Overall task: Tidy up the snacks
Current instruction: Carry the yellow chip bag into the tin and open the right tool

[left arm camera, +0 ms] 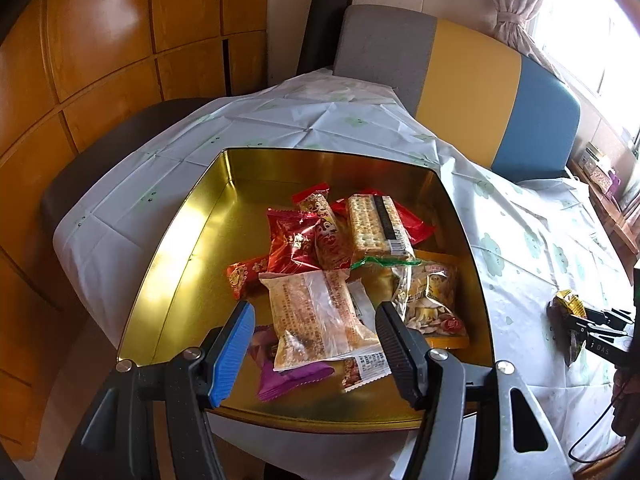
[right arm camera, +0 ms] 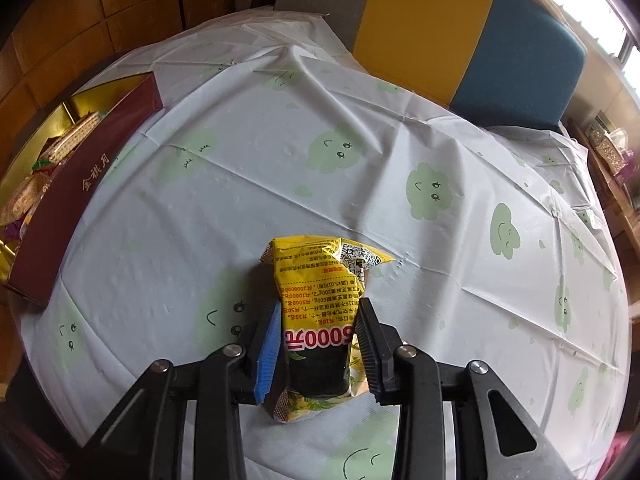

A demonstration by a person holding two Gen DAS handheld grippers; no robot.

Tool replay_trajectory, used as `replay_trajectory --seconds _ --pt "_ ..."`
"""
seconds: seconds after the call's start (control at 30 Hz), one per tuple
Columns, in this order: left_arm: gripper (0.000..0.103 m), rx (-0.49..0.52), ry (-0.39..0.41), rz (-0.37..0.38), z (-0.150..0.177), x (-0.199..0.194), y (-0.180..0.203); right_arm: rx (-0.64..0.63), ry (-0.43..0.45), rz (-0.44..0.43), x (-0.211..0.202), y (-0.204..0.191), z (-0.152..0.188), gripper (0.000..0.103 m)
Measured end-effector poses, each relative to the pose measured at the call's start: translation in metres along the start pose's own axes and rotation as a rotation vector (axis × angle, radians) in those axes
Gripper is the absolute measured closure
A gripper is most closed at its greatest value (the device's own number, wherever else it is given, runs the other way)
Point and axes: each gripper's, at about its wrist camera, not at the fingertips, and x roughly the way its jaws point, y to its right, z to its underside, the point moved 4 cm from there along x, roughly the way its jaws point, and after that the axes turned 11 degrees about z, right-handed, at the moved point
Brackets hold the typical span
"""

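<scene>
Half-hidden yellow packet, apparently pinched.

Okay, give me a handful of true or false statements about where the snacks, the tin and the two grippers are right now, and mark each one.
1. The right gripper is closed on a yellow snack packet. True.
2. The gold tin is empty. False: it holds several wrapped snacks, among them a cracker pack and a clear-wrapped pastry.
3. The left gripper holds a red packet. False: its jaws stand open above the tin, gripping nothing.
4. The tablecloth is white with green smiling cloud shapes. True.
5. The yellow snack packet is already inside the tin. False: it is over the tablecloth, well apart from the tin.
</scene>
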Motion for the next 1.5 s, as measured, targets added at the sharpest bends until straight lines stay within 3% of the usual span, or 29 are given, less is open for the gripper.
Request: replay_trajectory --seconds 0.53,0.73,0.87,0.97,1.3,1.4,1.5 --pt "0.039 -0.010 0.017 -0.012 0.003 -0.006 -0.009 -0.044 -0.001 0.005 0.006 -0.021 0.005 0.077" --pt "0.039 -0.013 0.036 -0.015 0.004 -0.013 -0.017 0.004 -0.016 -0.010 0.005 -0.017 0.004 0.080" --pt "0.039 -0.029 0.051 -0.020 0.003 -0.017 -0.027 0.075 -0.030 -0.075 -0.005 -0.016 -0.002 0.083" --pt "0.039 -0.051 0.065 -0.028 0.002 -0.021 -0.037 0.104 0.010 -0.140 -0.027 -0.027 -0.014 0.083" --pt "0.039 -0.112 0.103 -0.057 0.001 -0.032 -0.064 -0.019 0.179 -0.414 -0.114 -0.149 -0.078 0.083" --pt "0.039 -0.118 0.110 -0.062 0.003 -0.035 -0.069 -0.080 0.184 -0.442 -0.121 -0.192 -0.090 0.083" --pt "0.039 -0.126 0.112 -0.065 0.004 -0.036 -0.074 -0.118 0.134 -0.454 -0.110 -0.227 -0.095 0.083"
